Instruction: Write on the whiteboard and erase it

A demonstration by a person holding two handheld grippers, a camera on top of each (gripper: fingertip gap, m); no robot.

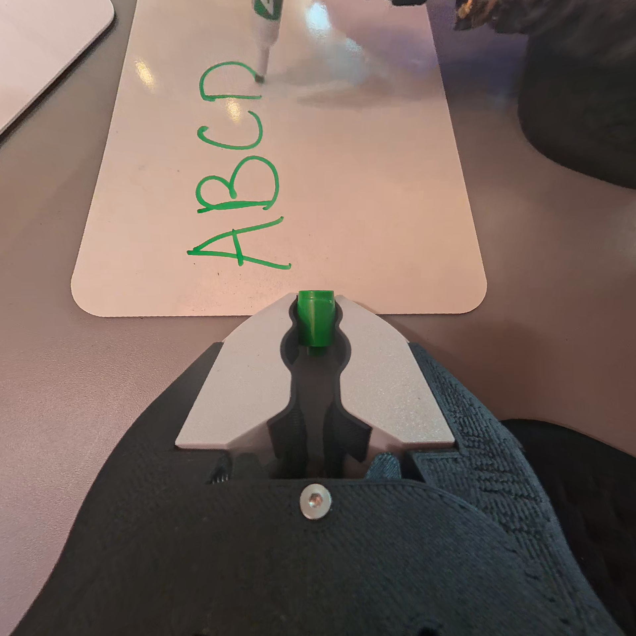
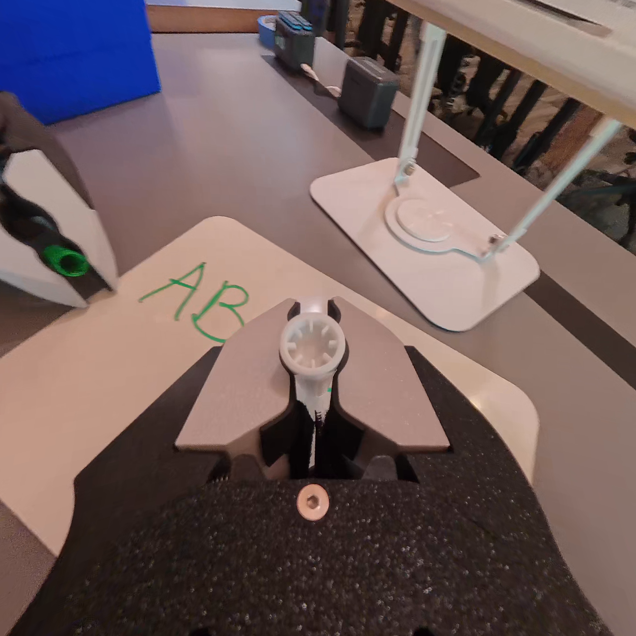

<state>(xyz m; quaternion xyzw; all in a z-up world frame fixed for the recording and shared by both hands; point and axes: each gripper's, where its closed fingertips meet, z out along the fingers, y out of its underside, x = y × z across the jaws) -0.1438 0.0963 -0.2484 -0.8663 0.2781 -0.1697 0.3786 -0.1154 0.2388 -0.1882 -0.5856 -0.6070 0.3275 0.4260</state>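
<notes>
My right gripper (image 2: 314,311) is clamped on the marker (image 2: 311,347), its tip (image 1: 260,78) on the whiteboard (image 1: 361,213) finishing a green stroke, so I'd keep pressure light and steady while my left gripper (image 1: 316,309) pinches the green cap (image 1: 315,318) near the board's edge

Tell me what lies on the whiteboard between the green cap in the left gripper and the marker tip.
In the left wrist view, green handwritten letters run across the whiteboard between the cap and the marker tip.
</notes>
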